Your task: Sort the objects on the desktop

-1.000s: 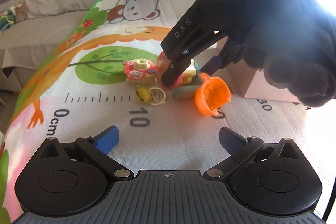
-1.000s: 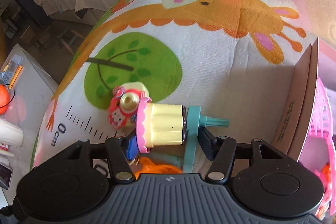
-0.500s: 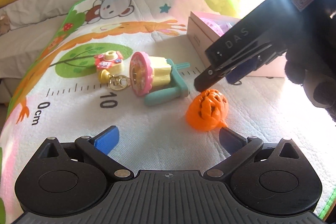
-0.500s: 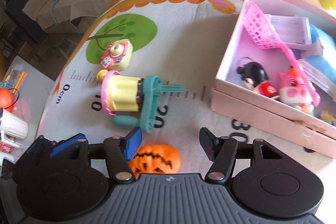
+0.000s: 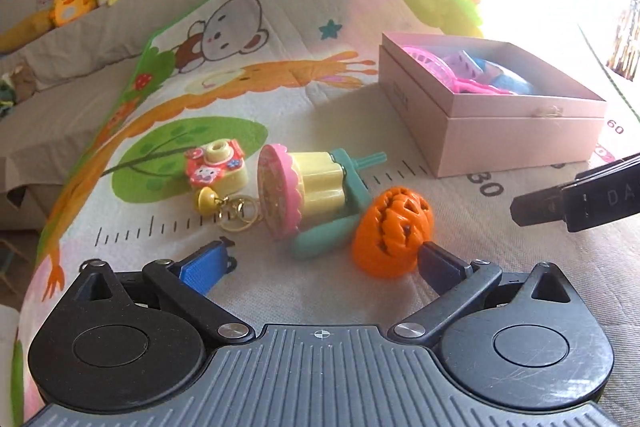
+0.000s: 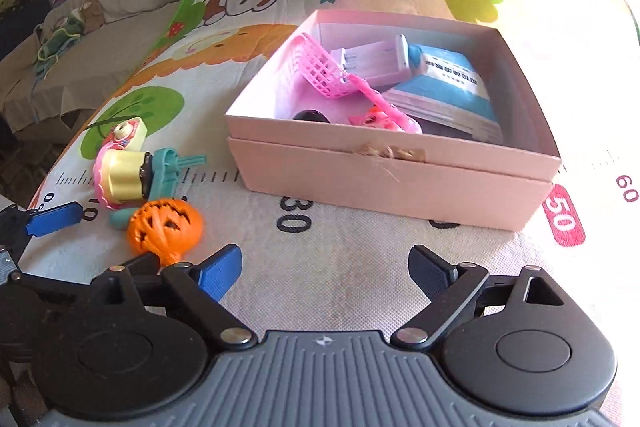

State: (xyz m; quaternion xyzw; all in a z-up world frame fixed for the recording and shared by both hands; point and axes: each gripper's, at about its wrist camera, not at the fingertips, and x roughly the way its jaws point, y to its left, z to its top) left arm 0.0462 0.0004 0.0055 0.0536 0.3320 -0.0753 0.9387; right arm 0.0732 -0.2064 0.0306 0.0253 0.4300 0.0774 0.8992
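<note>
An orange pumpkin toy (image 5: 394, 231) lies on the play mat, just off the right fingertip (image 5: 436, 261) of my open left gripper (image 5: 320, 263). Behind it lie a pink-and-yellow cake toy with a teal handle (image 5: 304, 187) and a small camera keychain (image 5: 216, 167). My right gripper (image 6: 326, 271) hovers in front of the pink box (image 6: 392, 183). Its jaws are opening with nothing between them. From the right wrist, the pumpkin (image 6: 166, 227), cake toy (image 6: 128, 175) and camera keychain (image 6: 126, 133) sit to the left. One finger (image 5: 576, 199) of the right gripper shows at the left wrist view's right edge.
The open pink box (image 5: 516, 143) holds a pink mesh basket (image 6: 320, 71), a blue book (image 6: 448, 83), a white pack and small figures. Plush toys (image 5: 72, 3) line a sofa behind the mat. The left gripper's blue finger (image 6: 56, 219) reaches in at the left.
The right gripper let go of the cake toy, opened wider and swung right to face the pink box. The cake toy and pumpkin now lie free on the mat near the left gripper.
</note>
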